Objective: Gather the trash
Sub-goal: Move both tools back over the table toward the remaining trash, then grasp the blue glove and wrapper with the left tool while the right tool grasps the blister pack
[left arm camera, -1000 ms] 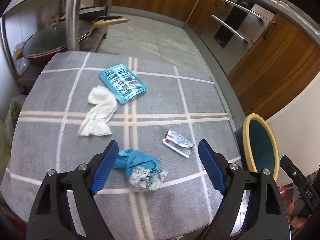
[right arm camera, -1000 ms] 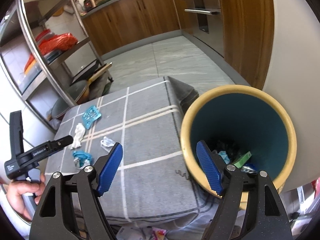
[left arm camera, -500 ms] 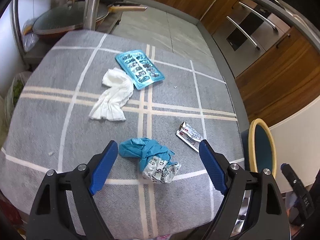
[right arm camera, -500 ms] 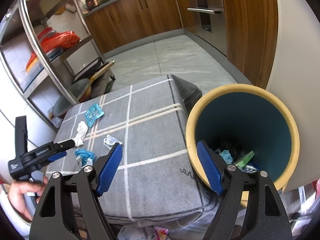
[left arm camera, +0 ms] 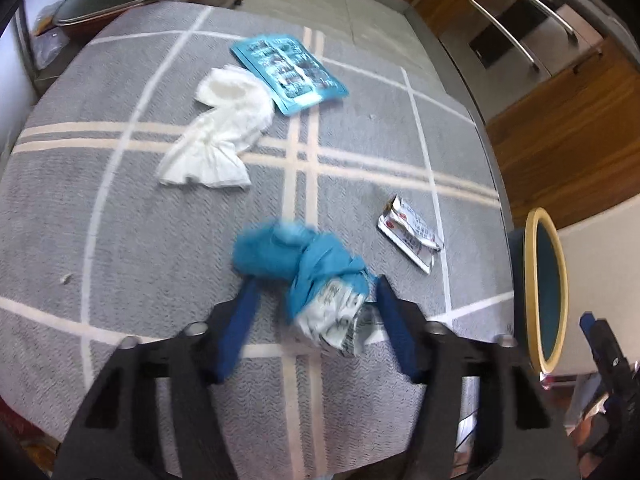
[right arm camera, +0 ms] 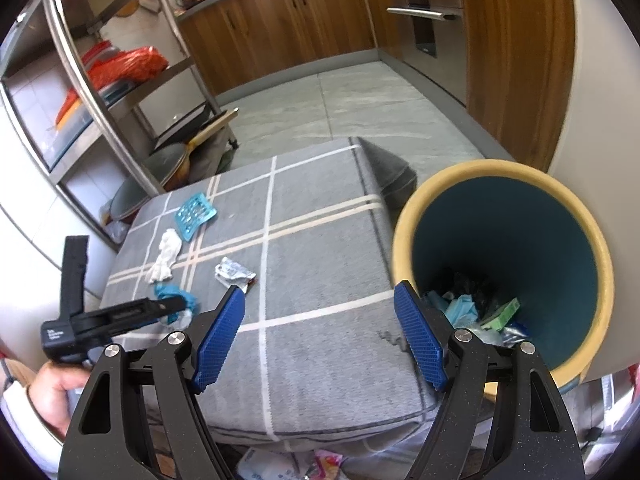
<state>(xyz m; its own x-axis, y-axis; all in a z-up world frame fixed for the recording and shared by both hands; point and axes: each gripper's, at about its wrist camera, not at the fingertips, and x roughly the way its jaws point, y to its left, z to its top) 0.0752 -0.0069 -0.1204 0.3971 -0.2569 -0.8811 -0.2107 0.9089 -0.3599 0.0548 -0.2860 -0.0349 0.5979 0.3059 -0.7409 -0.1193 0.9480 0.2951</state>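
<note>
Grey plaid cloth (left arm camera: 120, 208) fills my left wrist view, where my left gripper (left arm camera: 316, 300) has dropped in from a second ago and its jaws, narrower now but not yet pinching, straddle the blue glove and crumpled wrapper wad (left arm camera: 316, 276), so the grab looks close; a white tissue (left arm camera: 220, 132), blue blister tray (left arm camera: 288, 72) and foil sachet (left arm camera: 412, 236) lie beyond, well apart. From my right wrist view, my right gripper (right arm camera: 320, 332) hangs wide open and empty between table and yellow-rimmed bin (right arm camera: 404, 240), already holding scraps, with nothing blocking the carry.
</note>
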